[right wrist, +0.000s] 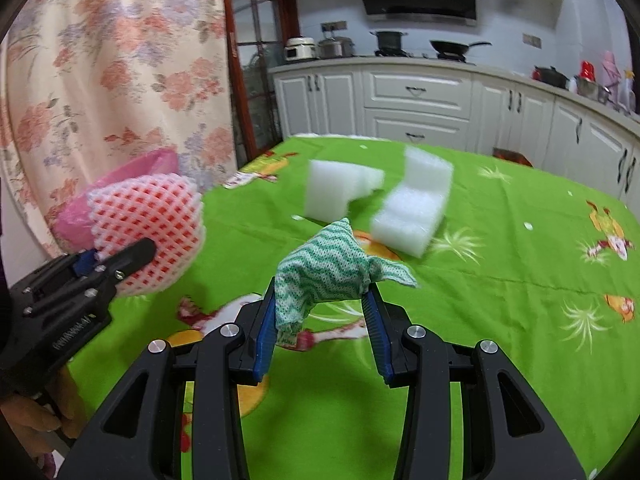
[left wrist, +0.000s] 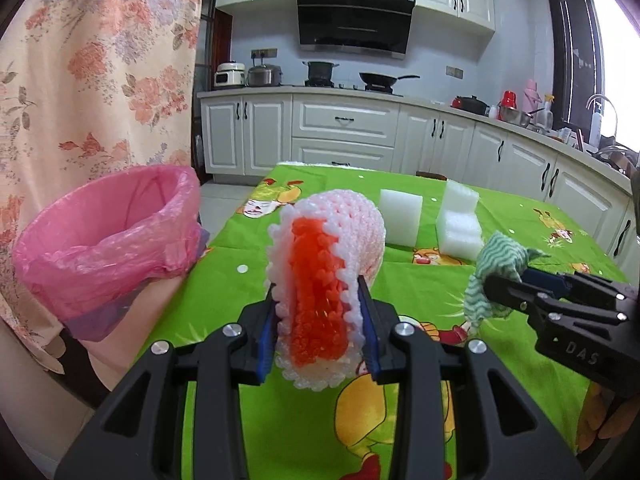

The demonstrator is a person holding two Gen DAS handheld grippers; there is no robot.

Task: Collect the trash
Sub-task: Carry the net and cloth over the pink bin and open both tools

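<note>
My left gripper [left wrist: 320, 300] is shut on a pink-and-white foam fruit net [left wrist: 332, 240] with an orange inside, held above the green tablecloth [left wrist: 400, 288]. It also shows in the right wrist view [right wrist: 148, 232] at the left. My right gripper [right wrist: 324, 300] is shut on a crumpled green-and-white cloth [right wrist: 328, 268], seen in the left wrist view [left wrist: 500, 268] at the right. A bin with a pink bag [left wrist: 108, 240] stands at the table's left edge, left of the foam net. Two white foam blocks [left wrist: 400, 216] [left wrist: 460, 224] lie on the table beyond both grippers.
A flowered curtain [left wrist: 100, 80] hangs behind the bin. White kitchen cabinets [left wrist: 344, 132] and a counter with pots run along the back and right. The table [right wrist: 520, 260] stretches to the right.
</note>
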